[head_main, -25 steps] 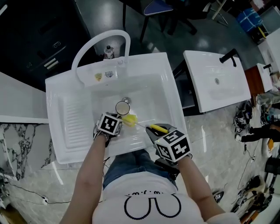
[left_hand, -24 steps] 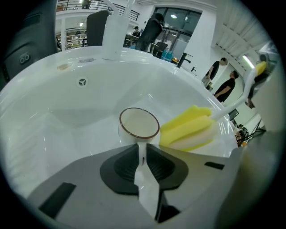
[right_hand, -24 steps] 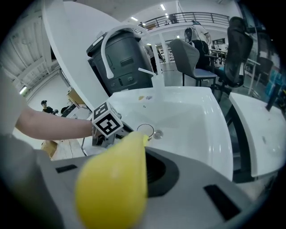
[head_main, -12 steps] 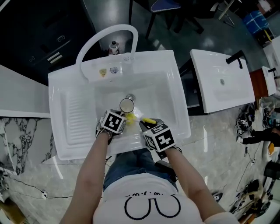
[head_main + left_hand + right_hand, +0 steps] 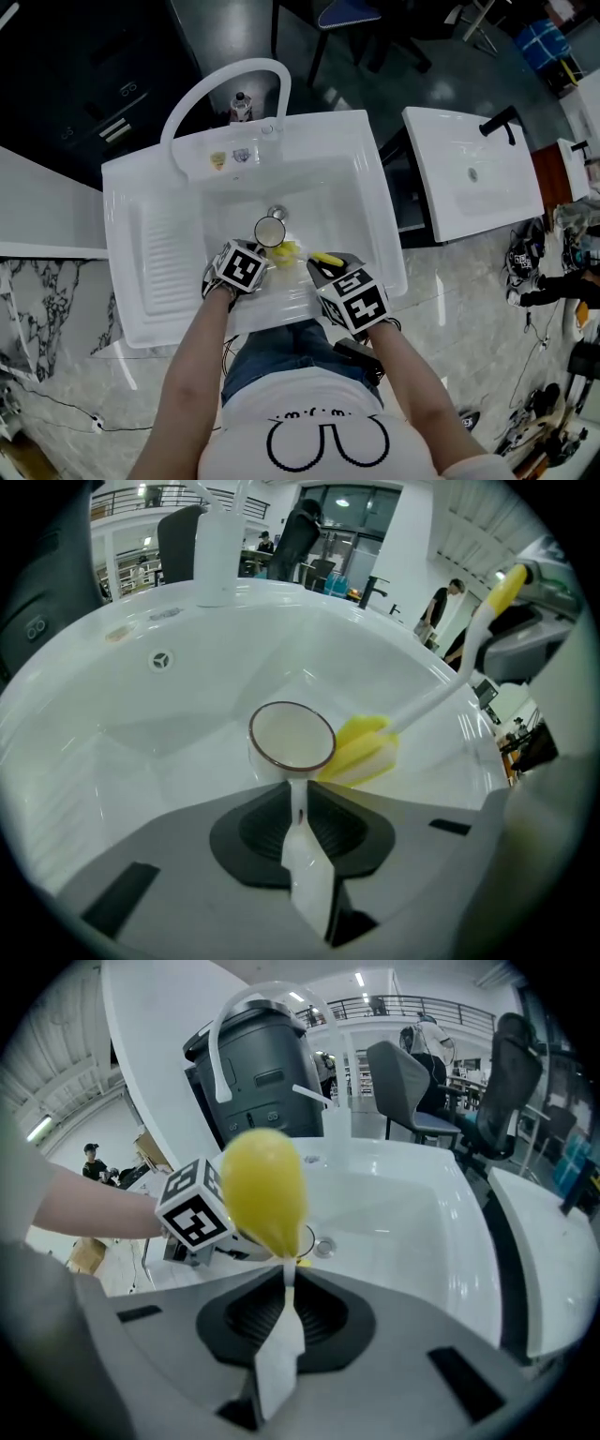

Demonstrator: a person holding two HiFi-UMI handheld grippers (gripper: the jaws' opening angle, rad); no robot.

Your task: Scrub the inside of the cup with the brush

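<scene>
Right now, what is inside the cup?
Nothing shows inside the cup; its white interior looks bare. The brush sits outside, yellow head beside the rim. The near inner wall is hidden by the rim.

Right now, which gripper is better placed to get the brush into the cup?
Right. The right gripper holds the brush, its head beside the rim of the cup, not inside. The left gripper is shut on the cup's handle, steadying it.

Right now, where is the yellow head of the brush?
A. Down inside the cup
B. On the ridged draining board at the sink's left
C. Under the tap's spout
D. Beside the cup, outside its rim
D: the left tool view shows the brush head lying next to the cup, outside the rim, and the cup's inside is empty.
</scene>
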